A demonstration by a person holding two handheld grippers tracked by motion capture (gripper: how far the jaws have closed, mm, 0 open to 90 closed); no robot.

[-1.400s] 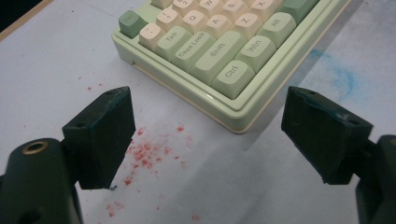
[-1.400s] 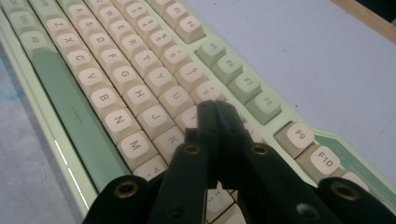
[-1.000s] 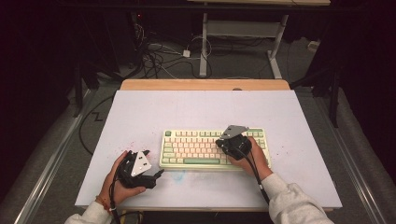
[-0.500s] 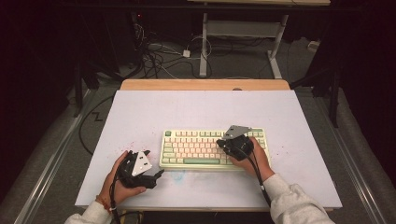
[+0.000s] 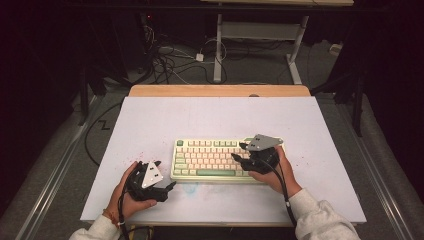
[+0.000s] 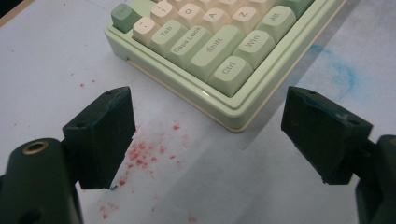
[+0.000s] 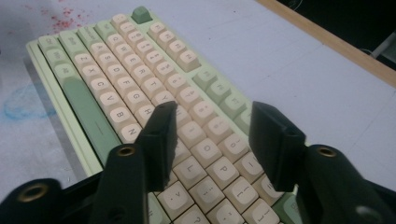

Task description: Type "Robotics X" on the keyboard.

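Right gripper (image 5: 239, 152) held over the right half of a pale green keyboard (image 5: 210, 159), jaws apart and empty, one fingertip (image 7: 161, 122) hovering just above the cream letter keys. Left gripper (image 5: 166, 186) released wide, gripping nothing, low over the table (image 5: 150, 120) just beside the keyboard's near-left corner, by the Ctrl key (image 6: 229, 70). Likely step: pressing keys, with the left set to steady the case. Next move: a small, straight dip onto 1 key. Keyboard lying flat at mid-table, long axis running left to right, spacebar edge toward the person.

The right gripper (image 5: 239, 151) hides part of the keyboard (image 5: 210, 159) (its right-hand keys).
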